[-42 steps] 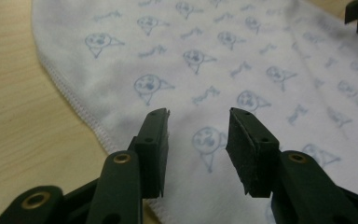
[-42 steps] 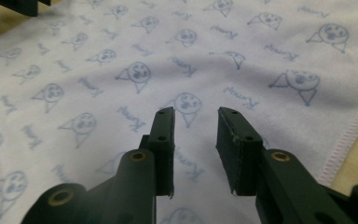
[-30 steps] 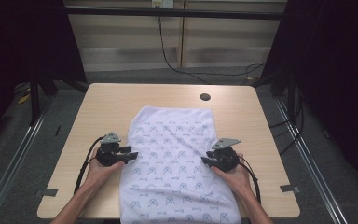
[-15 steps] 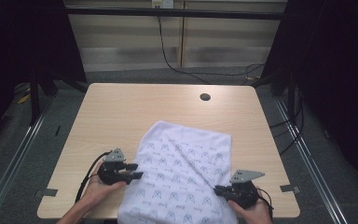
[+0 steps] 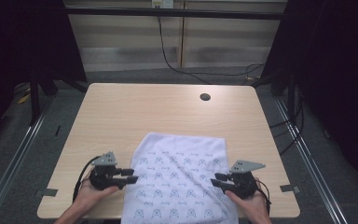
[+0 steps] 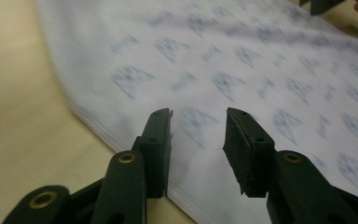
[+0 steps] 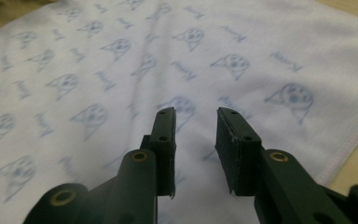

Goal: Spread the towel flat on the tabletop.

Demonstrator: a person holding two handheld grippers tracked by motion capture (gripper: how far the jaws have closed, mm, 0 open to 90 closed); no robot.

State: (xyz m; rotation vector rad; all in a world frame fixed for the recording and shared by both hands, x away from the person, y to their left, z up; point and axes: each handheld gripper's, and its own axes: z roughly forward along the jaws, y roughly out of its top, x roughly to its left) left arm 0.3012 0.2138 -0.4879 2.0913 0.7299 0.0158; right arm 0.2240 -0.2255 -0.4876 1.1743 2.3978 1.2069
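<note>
A white cloth [image 5: 177, 172] printed with pale blue figures lies flat on the near part of the wooden table [image 5: 168, 112] and hangs over its front edge. My left gripper [image 5: 131, 176] is at the cloth's left edge, pointing right. It stands open over the hem [image 6: 198, 116], with nothing between its fingers. At the cloth's right side my right gripper [image 5: 214, 180] points left, also open [image 7: 196, 114] just above the fabric [image 7: 121, 60]. A hand holds each gripper from below. The fabric [image 6: 242, 56] looks blurred in the left gripper view.
A round cable hole [image 5: 205, 97] sits in the table's far right part. The far half of the tabletop is bare wood. Dark curtains stand on both sides, and a black cable [image 5: 168, 51] runs down the back wall.
The cloth has slid toward the front edge, skewed half a second ago and now squarer. Both grippers have drawn back toward the person, the right one then moving slightly forward again.
</note>
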